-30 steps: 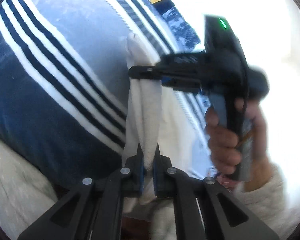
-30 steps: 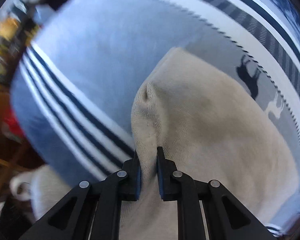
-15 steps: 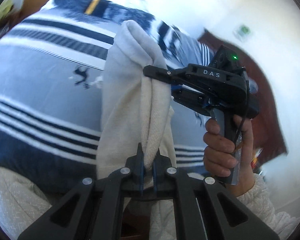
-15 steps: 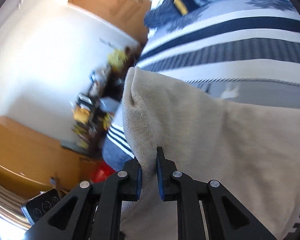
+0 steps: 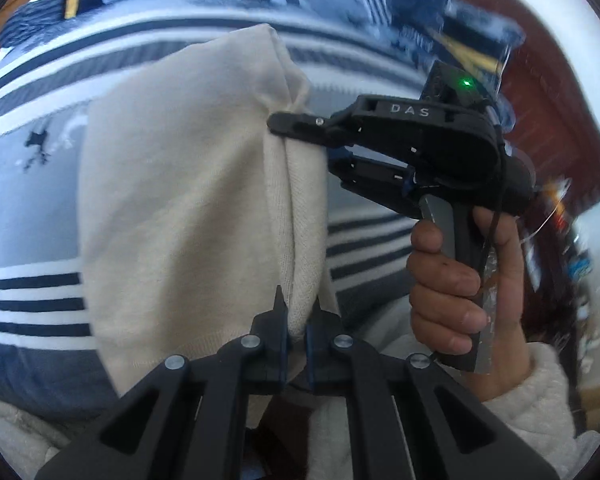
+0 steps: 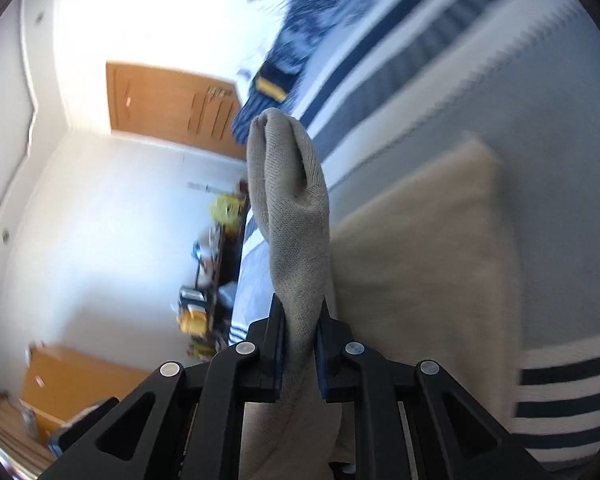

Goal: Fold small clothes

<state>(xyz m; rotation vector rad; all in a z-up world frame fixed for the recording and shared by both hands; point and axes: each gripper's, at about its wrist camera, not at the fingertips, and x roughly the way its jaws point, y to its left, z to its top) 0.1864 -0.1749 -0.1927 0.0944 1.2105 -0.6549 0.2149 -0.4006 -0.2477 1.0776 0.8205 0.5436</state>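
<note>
My left wrist cam looks along its fingers, very close on the cream garment (image 5: 180, 184), with my right gripper (image 5: 296, 132) side-on ahead. My right wrist cam looks along its own fingers, close too. Both share that garment and the striped bedspread (image 6: 480, 92).

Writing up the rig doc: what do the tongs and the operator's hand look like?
Both tongs, left and right, are matte black with blue pads and silver rivets. The right unit shows white "DAS" lettering, a green LED, a grey handle and a black cable. The bare right hand wears a cream fleece sleeve.
</note>
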